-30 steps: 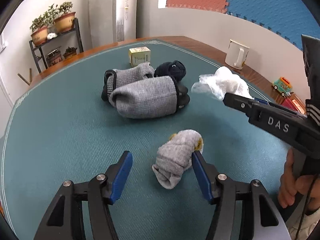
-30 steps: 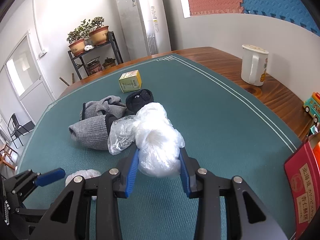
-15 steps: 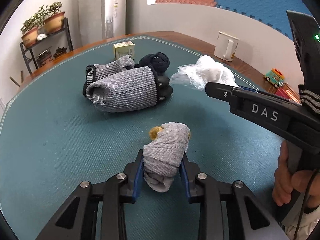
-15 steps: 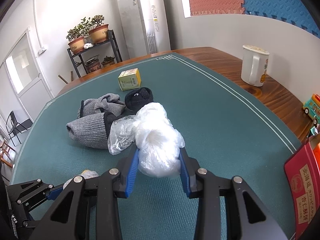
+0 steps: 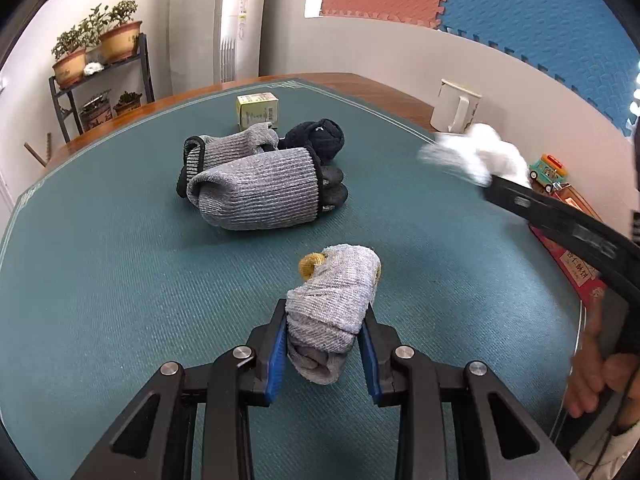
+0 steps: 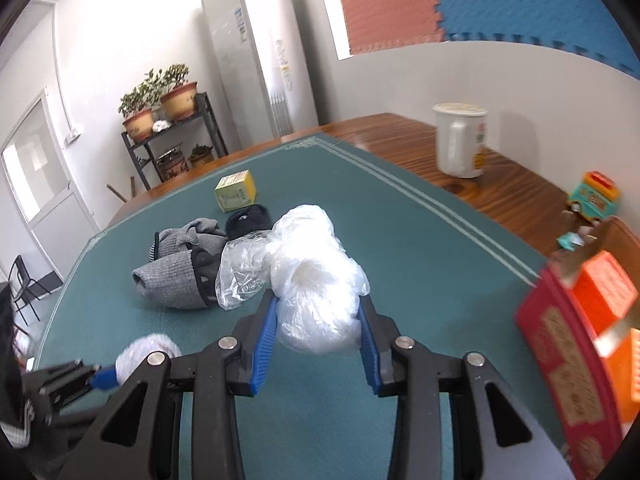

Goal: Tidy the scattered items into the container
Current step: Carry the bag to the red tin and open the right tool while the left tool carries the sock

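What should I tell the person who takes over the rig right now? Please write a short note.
Left gripper: jaws just closed on the light grey sock, low over the mat.
Right gripper: shut on the white bag, lifted.
On the mat: big grey socks, black sock, yellow box.
Red container sits at the right.
Done: two items gripped. Left: drop both in, then collect the rest.

The left gripper (image 5: 323, 344) has just closed, pads pressing inward; at two o'clock, the right gripper (image 6: 318, 322) is clamped.
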The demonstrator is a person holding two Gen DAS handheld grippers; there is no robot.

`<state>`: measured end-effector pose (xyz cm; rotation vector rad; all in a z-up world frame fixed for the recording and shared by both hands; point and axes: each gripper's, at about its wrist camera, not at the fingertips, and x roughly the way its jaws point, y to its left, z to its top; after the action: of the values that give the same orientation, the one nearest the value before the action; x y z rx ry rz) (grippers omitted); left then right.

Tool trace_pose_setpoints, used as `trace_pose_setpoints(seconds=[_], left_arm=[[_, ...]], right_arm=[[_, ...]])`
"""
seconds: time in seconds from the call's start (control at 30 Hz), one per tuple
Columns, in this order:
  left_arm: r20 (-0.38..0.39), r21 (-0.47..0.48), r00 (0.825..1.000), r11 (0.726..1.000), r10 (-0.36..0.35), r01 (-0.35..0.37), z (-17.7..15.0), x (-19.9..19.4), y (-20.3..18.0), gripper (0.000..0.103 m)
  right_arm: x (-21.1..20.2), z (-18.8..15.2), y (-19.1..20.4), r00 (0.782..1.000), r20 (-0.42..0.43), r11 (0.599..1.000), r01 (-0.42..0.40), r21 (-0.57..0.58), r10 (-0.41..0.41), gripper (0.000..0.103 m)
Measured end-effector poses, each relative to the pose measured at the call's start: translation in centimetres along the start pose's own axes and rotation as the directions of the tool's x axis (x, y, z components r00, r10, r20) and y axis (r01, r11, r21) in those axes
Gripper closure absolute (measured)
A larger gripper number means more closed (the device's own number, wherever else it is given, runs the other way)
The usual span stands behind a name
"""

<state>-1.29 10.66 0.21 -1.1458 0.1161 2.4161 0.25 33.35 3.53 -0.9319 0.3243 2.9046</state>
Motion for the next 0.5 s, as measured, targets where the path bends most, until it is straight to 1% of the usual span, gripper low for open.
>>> trace_pose_setpoints(seconds=[0.1, 0.17, 0.3, 0.4, 0.5], left_arm=[[-0.003, 0.007, 1.0, 1.0, -0.004, 0.004, -0.1, 0.0, -0.5, 0.07], [-0.005, 0.014, 1.0, 1.0, -0.009, 0.009, -0.2, -0.2, -0.9, 0.07], [-0.005, 0.021, 1.0, 1.0, -0.022, 0.023, -0.2, -0.6, -1.7, 0.07], [-0.008, 0.031, 1.0, 0.999, -0.03, 0.031, -0.1, -0.6, -2.5, 0.07], [-0.011, 0.042, 0.999, 0.998, -0.041, 0.042, 0.1, -0.6, -3.6, 0.07]], right_arm=[[-2.7, -0.6, -2.1, 0.999, 0.018, 0.999, 0.044, 0.015, -0.044, 0.062], [-4.8, -1.1, -4.4, 0.996, 0.029, 0.996, 0.085, 0.041, -0.086, 0.062], [-9.0, -2.5, -9.3, 0.983, 0.033, 0.979, 0.178, 0.102, -0.182, 0.062], [-12.1, -3.8, -12.8, 0.96, 0.03, 0.951, 0.273, 0.146, -0.28, 0.062], [-14.4, -5.0, -15.5, 0.934, 0.02, 0.919, 0.347, 0.189, -0.357, 0.062]])
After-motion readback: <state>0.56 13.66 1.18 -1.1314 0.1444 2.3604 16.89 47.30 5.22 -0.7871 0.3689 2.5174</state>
